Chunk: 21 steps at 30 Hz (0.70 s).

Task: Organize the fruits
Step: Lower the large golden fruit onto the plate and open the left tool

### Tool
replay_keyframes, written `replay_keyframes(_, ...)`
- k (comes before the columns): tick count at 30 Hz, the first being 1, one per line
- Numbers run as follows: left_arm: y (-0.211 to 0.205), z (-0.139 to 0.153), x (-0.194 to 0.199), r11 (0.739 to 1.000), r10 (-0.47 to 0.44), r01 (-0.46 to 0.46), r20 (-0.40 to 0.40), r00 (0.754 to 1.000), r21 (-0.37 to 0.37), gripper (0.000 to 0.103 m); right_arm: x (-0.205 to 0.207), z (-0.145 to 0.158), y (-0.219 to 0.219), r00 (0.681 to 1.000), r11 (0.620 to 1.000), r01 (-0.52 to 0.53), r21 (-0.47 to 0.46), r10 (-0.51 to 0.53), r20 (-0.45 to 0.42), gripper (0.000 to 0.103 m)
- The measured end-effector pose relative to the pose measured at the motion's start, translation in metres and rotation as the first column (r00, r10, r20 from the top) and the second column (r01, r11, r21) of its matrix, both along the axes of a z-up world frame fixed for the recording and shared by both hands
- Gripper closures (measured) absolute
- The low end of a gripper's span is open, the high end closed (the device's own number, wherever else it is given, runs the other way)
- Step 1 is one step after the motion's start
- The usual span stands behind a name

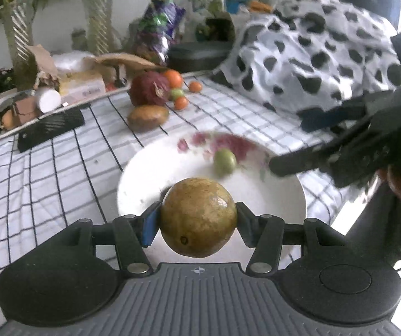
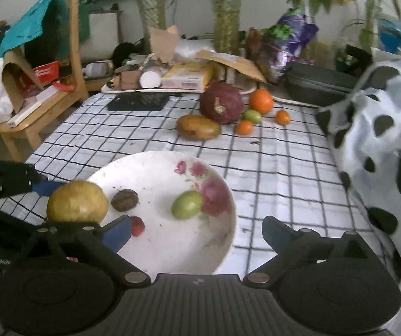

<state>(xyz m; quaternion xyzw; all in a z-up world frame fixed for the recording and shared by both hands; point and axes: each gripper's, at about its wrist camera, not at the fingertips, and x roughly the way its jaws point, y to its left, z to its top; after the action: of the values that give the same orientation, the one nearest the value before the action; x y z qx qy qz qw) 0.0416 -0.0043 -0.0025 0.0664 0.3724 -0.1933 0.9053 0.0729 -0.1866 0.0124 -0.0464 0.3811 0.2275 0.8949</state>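
- Two grippers work over a white plate [image 2: 222, 240] with pink flowers painted on its far side; its glazed face carries small dark specks
- On the plate lie a smooth green fruit [image 2: 187, 205], a wrinkled brown fruit [image 2: 124, 200] and a small red fruit [image 2: 138, 226], half hidden behind a blue finger pad
- A round yellow-brown fruit [image 1: 199, 221] with mottled, slightly rough skin sits above the plate's near-left rim
- Farther back on the cloth rest an oval brown fruit [image 2: 198, 127], a big dark red round one with a dry papery patch [image 2: 221, 102], a large orange [image 2: 261, 101], two small oranges [image 2: 244, 127] [image 2: 282, 117] and a second green fruit [image 2: 252, 116], all close together
- The table wears a white cloth [image 2: 270, 162] crossed by thin black lines; a white fabric with black spots [image 2: 382, 140] is heaped at the right
- Behind stand braided plant trunks [image 2: 225, 14], a tray of boxes and torn brown paper [image 2: 172, 81], a wooden chair [image 2: 32, 106] stacked with clutter
- The left gripper [image 1: 199, 219] clamps the round yellow-brown fruit between its blue pads, jaws partway apart around it
- The right gripper [image 2: 197, 232] hangs over the plate's near rim with jaws spread wide, holding nothing
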Motion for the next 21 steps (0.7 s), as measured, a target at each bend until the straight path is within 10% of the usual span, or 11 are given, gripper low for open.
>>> replay_keyframes(11,-0.007,-0.017,0.002,0.993,0.034,-0.028,-0.051,0.998,0.116,0.034,-0.02,-0.004,-0.006,0.999,0.999,0.05,-0.019,-0.05,-0.021,0.0)
replay_keyframes(21,-0.002,0.002,-0.024,0.995,0.088,-0.086,-0.037,0.995,0.053,0.033,-0.032,-0.008,0.004,0.998,0.998,0.026,-0.062,-0.03,-0.057,0.0)
